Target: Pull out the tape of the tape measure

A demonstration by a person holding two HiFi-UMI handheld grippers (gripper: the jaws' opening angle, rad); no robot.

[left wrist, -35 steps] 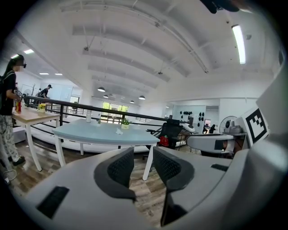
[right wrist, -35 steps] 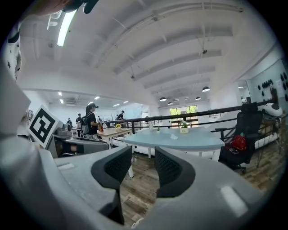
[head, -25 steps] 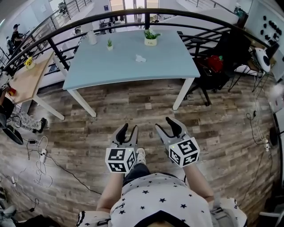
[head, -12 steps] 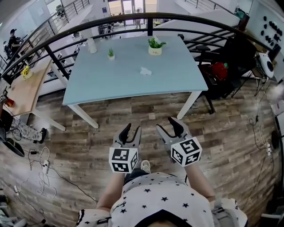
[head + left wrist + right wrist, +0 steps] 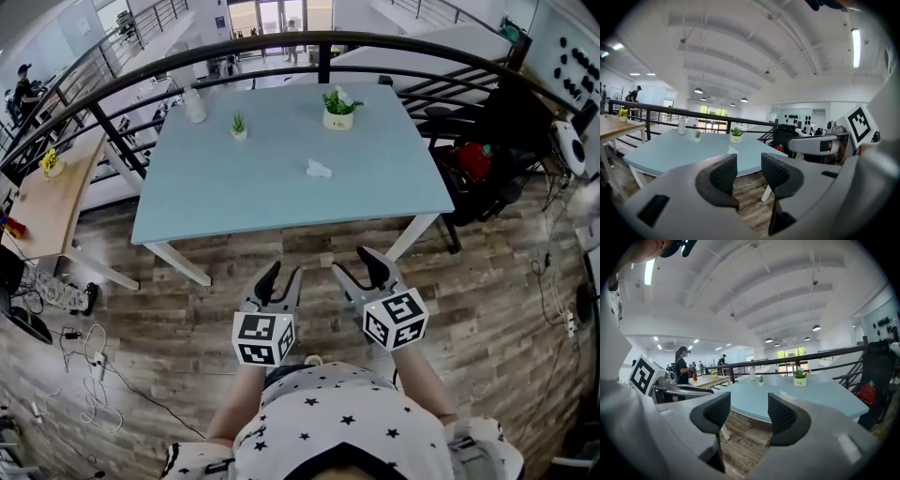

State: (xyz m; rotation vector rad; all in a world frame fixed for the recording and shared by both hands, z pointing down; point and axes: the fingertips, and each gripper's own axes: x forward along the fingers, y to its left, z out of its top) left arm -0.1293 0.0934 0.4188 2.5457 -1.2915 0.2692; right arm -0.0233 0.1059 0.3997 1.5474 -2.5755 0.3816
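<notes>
The table (image 5: 272, 187) has come nearer; left hand-held gripper (image 5: 283, 274) gapes empty, right hand-held gripper (image 5: 354, 266) just widened, empty

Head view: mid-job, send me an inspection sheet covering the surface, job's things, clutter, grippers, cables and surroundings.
Surface: light blue rectangular table, ahead of both grippers.
Job's things: no tape measure identifiable; a small white object lies mid-table, too small to tell what it is.
Clutter: small green plant in a white pot, larger green plant in a white pot and white bottle, all near the far edge.
Grippers: left gripper open, nothing between its fingers; right gripper open, empty, fingers have just been opening. Both are over the wood-plank floor.
Cables: loose black and white cables on the floor at left.
Surroundings: black metal railing behind the table; light wooden table at left.
</notes>
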